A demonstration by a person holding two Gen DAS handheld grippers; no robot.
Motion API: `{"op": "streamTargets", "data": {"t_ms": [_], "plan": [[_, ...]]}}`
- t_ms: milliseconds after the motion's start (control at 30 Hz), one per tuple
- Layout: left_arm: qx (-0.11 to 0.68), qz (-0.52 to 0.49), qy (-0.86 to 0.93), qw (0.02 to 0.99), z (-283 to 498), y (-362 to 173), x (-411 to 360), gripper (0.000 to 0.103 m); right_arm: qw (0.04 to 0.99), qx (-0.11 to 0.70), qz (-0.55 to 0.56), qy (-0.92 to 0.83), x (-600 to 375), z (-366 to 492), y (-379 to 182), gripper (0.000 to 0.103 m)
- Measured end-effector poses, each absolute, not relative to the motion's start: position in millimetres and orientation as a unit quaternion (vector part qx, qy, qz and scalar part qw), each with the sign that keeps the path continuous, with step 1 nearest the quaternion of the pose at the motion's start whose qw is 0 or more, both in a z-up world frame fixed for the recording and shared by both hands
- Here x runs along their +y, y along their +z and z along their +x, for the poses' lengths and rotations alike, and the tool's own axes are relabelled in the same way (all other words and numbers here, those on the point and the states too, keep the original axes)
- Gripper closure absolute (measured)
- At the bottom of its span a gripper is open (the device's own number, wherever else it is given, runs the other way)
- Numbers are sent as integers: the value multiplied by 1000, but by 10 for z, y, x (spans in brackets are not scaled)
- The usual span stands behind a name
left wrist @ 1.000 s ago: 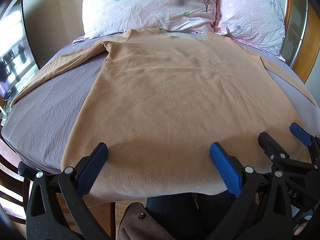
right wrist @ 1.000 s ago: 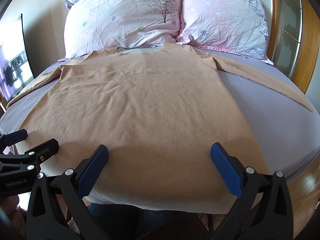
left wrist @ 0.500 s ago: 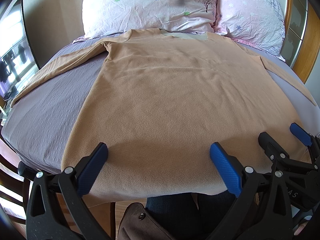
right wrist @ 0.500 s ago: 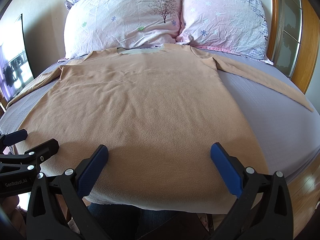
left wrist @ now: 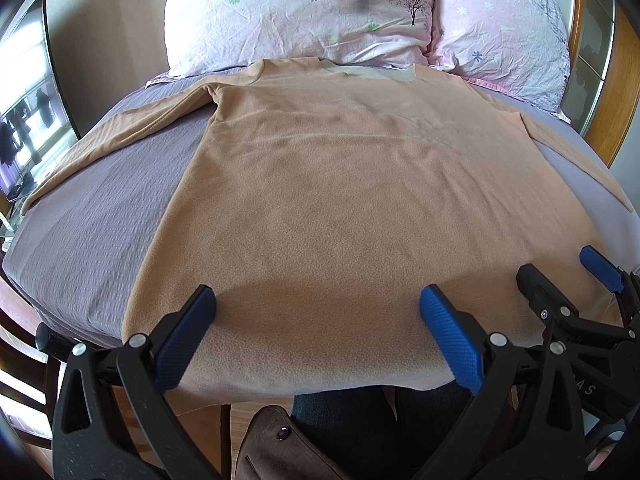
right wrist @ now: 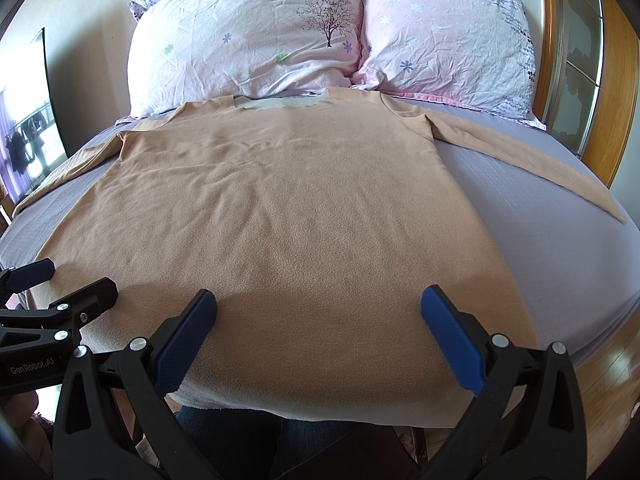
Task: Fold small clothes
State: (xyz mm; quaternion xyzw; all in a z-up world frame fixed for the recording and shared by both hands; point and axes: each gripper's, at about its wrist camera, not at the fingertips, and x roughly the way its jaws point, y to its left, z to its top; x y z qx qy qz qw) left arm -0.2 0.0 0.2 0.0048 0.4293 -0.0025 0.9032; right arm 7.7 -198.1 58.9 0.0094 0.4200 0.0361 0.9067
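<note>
Soft cloth on a bed

Matt, fuzzy fleece top (right wrist: 280, 208); textured woven bedsheet (right wrist: 560, 240); crinkled cotton pillows (right wrist: 248, 52); glossy wooden headboard (right wrist: 616, 92).

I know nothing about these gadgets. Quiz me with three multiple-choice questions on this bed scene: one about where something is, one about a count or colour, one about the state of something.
1. Where does the shirt's neckline point?
A. Toward the pillows
B. Toward the claws
C. Toward the window side

2. How many pillows are at the head of the bed?
A. One
B. Two
C. Three

3. What state is the shirt in?
A. Folded in half
B. Rolled up
C. Spread flat, sleeves out

Answers:
1. A: the tan shirt has its pale collar right against the pillows.
2. B: a left pillow and a right pillow lie side by side.
3. C: the body lies flat on the purple sheet, and the left claw and right claw are both open, holding nothing.
</note>
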Motion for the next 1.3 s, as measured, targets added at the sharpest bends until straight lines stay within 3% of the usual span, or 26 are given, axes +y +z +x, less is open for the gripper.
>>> {"op": "streamTargets", "data": {"t_ms": [600,733,867,1000,1167,1300], "plan": [[407,16,-6,913,-28,-7,-34,2,918,388,27,77,-2113,116,606,1],[406,17,-25,913,-17,24,16,2,922,360,143,7,-3113,361,860,1],[381,-37,-63,922,151,113,238,2,876,382,276,-102,-4302,679,902,1],[333,-97,-95,933,319,248,509,2,800,379,432,-171,-5384,864,704,29],[264,-96,-88,956,419,455,714,2,748,352,504,-251,-6063,986,506,43],[252,-118,-84,957,565,483,939,2,735,343,521,-267,-6251,1182,421,55]]}}
